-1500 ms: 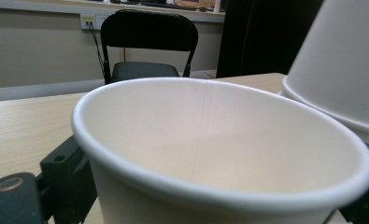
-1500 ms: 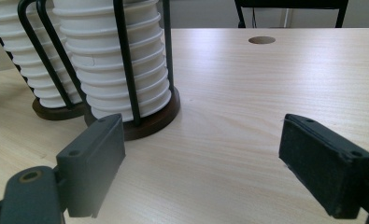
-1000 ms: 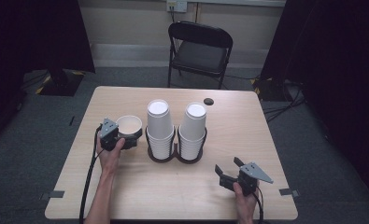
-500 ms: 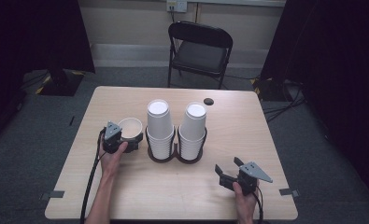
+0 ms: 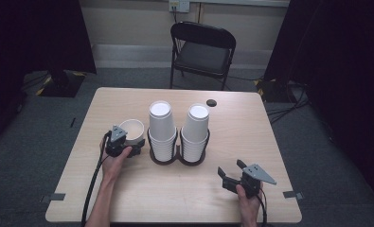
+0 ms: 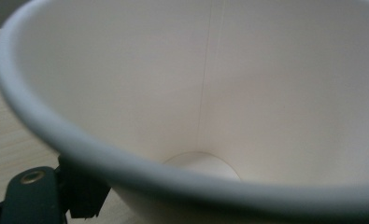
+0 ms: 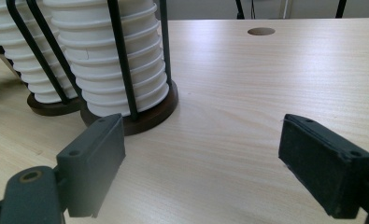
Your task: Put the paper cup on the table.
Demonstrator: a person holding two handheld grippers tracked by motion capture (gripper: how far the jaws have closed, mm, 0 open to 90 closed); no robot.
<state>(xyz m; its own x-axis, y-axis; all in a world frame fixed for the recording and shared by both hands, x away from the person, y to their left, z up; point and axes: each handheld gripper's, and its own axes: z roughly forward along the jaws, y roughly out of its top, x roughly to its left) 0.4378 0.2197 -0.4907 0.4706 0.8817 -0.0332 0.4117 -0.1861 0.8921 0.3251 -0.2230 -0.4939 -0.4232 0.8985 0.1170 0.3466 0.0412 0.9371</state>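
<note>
A single white paper cup [image 5: 131, 129] stands mouth up on the left of the table, just left of two tall stacks of cups. My left gripper [image 5: 130, 144] is at its near side, and its jaws have just been closing with the cup between them. In the left gripper view I look into the cup [image 6: 229, 93], and one black pad [image 6: 84, 205] lies against its outer wall under the rim; the other pad is hidden. My right gripper [image 5: 231, 169] rests near the front right edge, open and empty [image 7: 201, 158].
The two cup stacks [image 5: 161, 127] [image 5: 196, 130] sit upside down in a dark wire holder [image 5: 177, 158] at mid table; the nearer stack [image 7: 112, 56] is ahead-left of my right gripper. A cable hole [image 5: 211, 102] lies behind them. A black folding chair [image 5: 202, 52] stands beyond the table.
My left gripper has edged to the right, closer around the single cup, and its jaws have narrowed. The right gripper has stayed where it was.
</note>
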